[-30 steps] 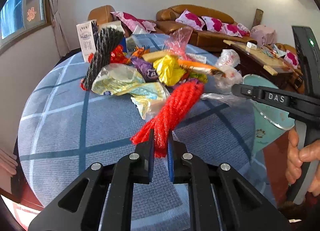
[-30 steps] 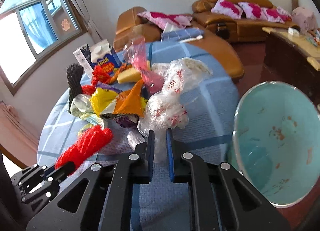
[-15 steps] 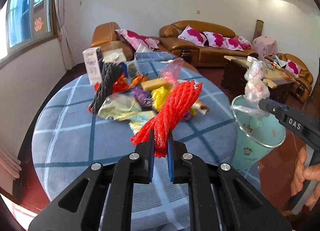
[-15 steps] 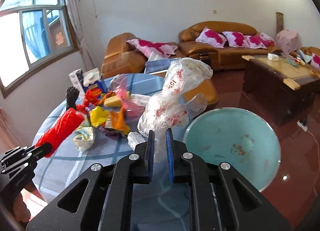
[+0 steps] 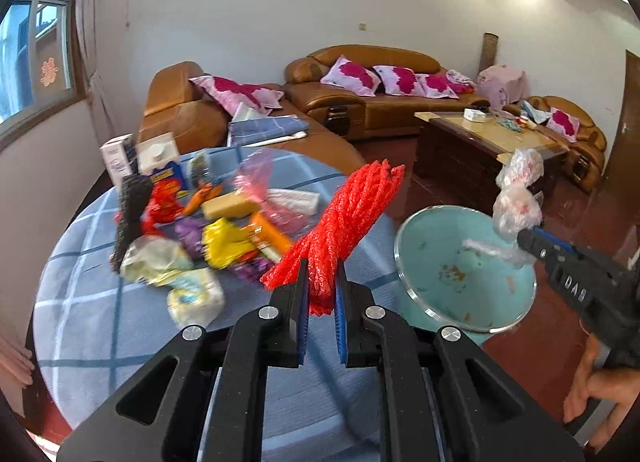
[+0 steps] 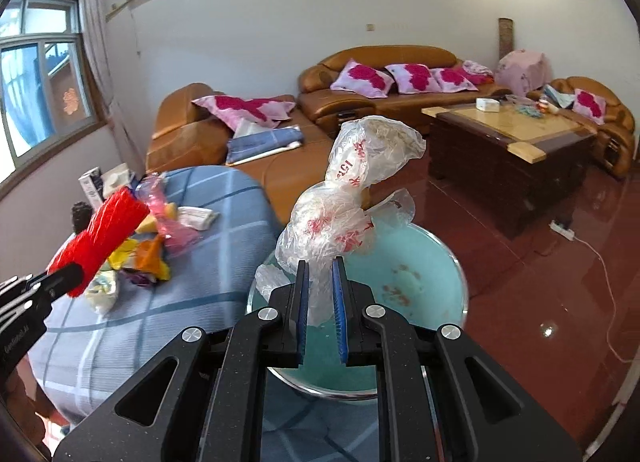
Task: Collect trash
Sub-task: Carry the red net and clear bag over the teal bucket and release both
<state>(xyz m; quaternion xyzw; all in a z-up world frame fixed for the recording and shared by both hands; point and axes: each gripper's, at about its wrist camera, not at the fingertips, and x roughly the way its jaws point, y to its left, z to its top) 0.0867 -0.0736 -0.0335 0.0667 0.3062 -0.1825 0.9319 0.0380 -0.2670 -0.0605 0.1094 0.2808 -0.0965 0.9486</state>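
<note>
The right gripper clamps a clear plastic bag directly above the teal bin. The left gripper clamps red mesh netting left of the bin, over the counter strewn with wrappers.

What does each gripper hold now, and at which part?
Left gripper: red mesh bundle, by its lower end. Right gripper: clear plastic bag, by its bottom.

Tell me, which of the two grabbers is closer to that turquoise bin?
Right. The right gripper, clamping a clear plastic bag, hangs over the bin; the left gripper, clamping red netting, is over the table beside it.
</note>
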